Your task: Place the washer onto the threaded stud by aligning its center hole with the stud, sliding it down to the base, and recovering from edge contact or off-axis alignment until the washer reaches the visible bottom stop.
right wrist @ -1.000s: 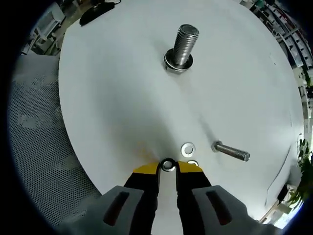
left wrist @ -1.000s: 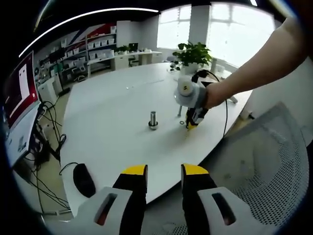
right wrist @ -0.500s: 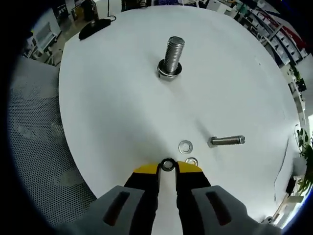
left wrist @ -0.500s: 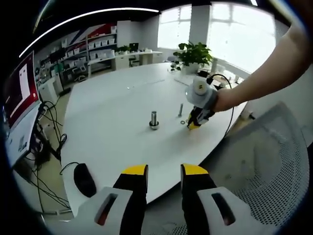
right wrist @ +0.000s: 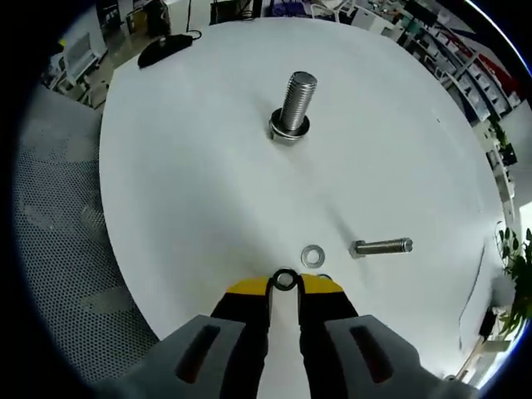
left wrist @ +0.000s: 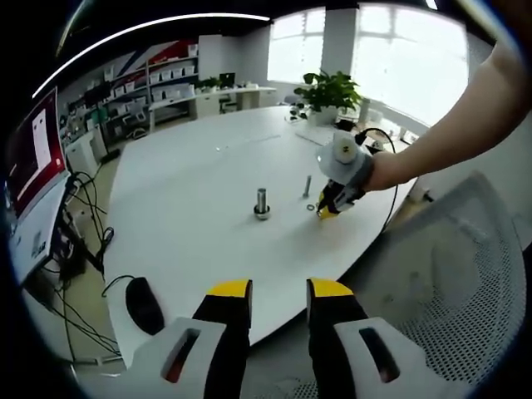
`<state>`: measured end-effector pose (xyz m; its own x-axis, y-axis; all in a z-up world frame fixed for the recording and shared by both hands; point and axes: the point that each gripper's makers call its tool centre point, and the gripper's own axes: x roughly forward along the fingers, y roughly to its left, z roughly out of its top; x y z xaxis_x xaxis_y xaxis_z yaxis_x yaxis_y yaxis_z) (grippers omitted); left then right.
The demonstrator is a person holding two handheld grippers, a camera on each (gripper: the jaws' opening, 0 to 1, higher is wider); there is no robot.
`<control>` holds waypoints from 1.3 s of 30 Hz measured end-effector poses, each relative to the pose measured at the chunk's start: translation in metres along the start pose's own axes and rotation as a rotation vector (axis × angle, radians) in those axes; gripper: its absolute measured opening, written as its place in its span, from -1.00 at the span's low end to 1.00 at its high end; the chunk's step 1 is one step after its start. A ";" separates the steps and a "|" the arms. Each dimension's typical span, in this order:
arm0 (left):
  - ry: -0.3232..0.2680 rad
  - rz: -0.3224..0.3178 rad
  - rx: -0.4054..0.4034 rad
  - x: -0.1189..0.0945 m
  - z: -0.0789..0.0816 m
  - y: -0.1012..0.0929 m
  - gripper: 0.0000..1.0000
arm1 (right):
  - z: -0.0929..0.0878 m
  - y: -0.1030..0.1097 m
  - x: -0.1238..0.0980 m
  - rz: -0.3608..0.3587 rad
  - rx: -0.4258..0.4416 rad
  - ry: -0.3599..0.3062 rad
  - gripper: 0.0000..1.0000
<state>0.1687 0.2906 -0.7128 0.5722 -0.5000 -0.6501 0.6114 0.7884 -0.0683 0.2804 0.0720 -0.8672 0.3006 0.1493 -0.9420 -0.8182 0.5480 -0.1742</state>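
Left gripper view: left gripper at bottom centre, jaws apart, holding nothing; stud upright mid-frame on the white table.

Right gripper view: right gripper pinches a washer at bottom centre; stud above, a second washer and loose bolt nearby.

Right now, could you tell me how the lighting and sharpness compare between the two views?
Left gripper view: the windows are blown out to white and the table shines with glare. Right gripper view: even light, the upright stud is sharp with only a soft shadow, and straight edges bow from the fisheye.
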 end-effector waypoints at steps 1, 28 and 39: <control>-0.001 0.003 -0.001 0.000 0.000 0.000 -0.52 | 0.001 0.002 -0.001 0.004 0.007 -0.008 -0.72; -0.009 0.008 0.008 -0.001 0.002 0.001 -0.52 | 0.025 -0.062 -0.055 -0.093 0.188 -0.164 -0.72; -0.007 0.008 0.008 -0.001 0.002 0.001 -0.53 | 0.031 -0.073 -0.047 -0.096 0.169 -0.146 -0.72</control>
<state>0.1698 0.2915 -0.7111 0.5808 -0.4965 -0.6450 0.6115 0.7892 -0.0569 0.3410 0.0511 -0.8013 0.4508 0.2006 -0.8698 -0.6926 0.6933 -0.1990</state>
